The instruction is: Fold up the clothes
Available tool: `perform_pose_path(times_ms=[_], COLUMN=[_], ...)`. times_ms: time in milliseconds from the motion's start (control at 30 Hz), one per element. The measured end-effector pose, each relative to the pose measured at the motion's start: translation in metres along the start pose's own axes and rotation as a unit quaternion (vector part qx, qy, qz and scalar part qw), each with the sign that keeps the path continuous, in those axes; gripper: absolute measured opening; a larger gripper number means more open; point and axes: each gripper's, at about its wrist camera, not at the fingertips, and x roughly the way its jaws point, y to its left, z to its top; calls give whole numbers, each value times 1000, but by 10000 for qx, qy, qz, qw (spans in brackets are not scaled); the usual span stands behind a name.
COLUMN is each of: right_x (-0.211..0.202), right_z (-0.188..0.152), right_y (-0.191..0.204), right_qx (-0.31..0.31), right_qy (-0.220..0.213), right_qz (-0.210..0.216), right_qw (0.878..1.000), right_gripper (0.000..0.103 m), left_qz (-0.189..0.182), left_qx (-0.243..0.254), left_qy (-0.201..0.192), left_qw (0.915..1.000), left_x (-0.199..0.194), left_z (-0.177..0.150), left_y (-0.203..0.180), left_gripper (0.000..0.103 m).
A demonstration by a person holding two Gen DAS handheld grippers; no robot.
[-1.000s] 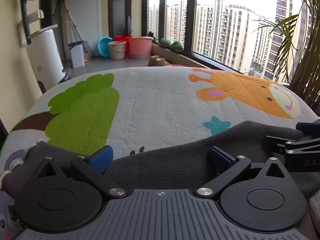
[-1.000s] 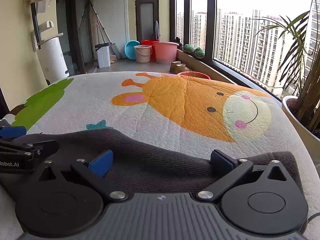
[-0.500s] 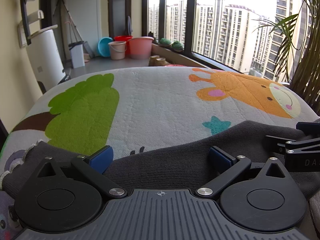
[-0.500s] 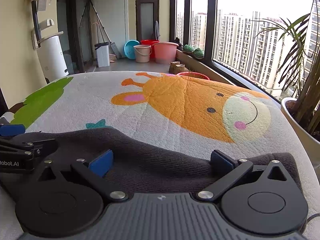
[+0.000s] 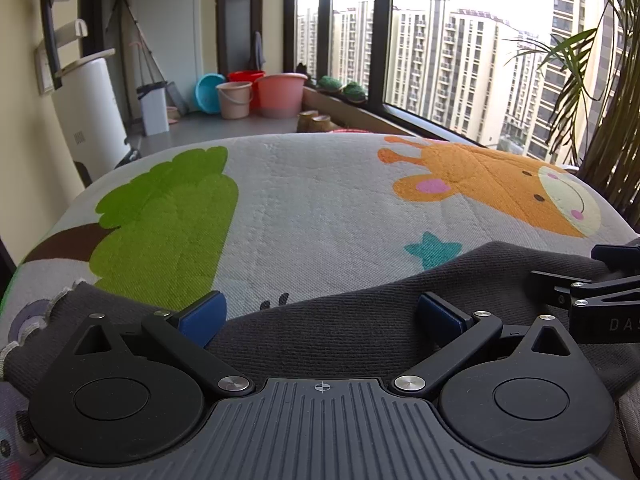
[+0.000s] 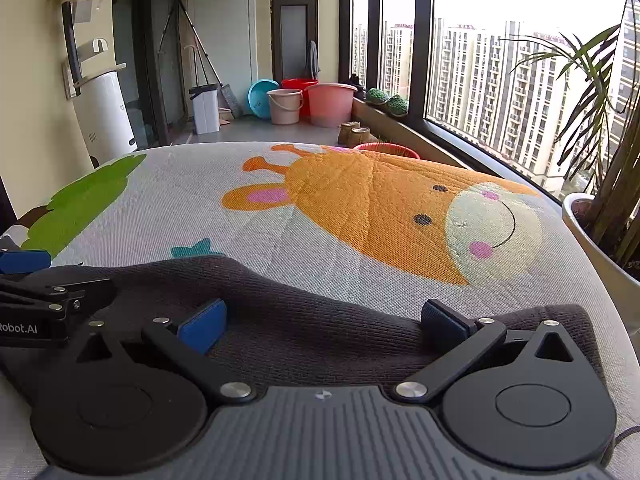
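A dark grey knitted garment (image 5: 360, 320) lies along the near edge of a quilted mat with a cartoon print (image 5: 320, 200). It also shows in the right wrist view (image 6: 320, 320). My left gripper (image 5: 320, 314) is open, its blue-padded fingers spread wide just above the garment's far edge. My right gripper (image 6: 322, 318) is open in the same way over the garment's right part. Each gripper shows at the side of the other's view. A scalloped light trim (image 5: 24, 336) shows at the garment's left end.
The mat (image 6: 360, 208) shows a green tree, an orange giraffe and a teal star. A potted palm (image 6: 600, 200) stands at the right. Buckets (image 5: 276, 94), a white bin (image 5: 154, 108) and a white appliance (image 5: 92, 120) stand beyond the mat by the windows.
Both grippers stay open over the garment. The garment's far edge has shifted slightly toward me, uncovering more of the teal star.
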Motion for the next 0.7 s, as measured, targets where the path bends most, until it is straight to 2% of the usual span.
perform_pose_path(times_ms=[500, 700], right_x=[1, 1], right_z=[0, -1], right_y=[1, 1], right_qx=[11, -11], right_qy=[-13, -10], right_qz=[15, -4], right_qw=[10000, 10000], right_gripper=[103, 103], left_qz=[-107, -39], left_qx=[-123, -45], left_qy=[-29, -9], left_qw=[9999, 10000], left_x=[1, 1], left_z=[0, 1], left_y=[0, 0], left_gripper=[103, 103])
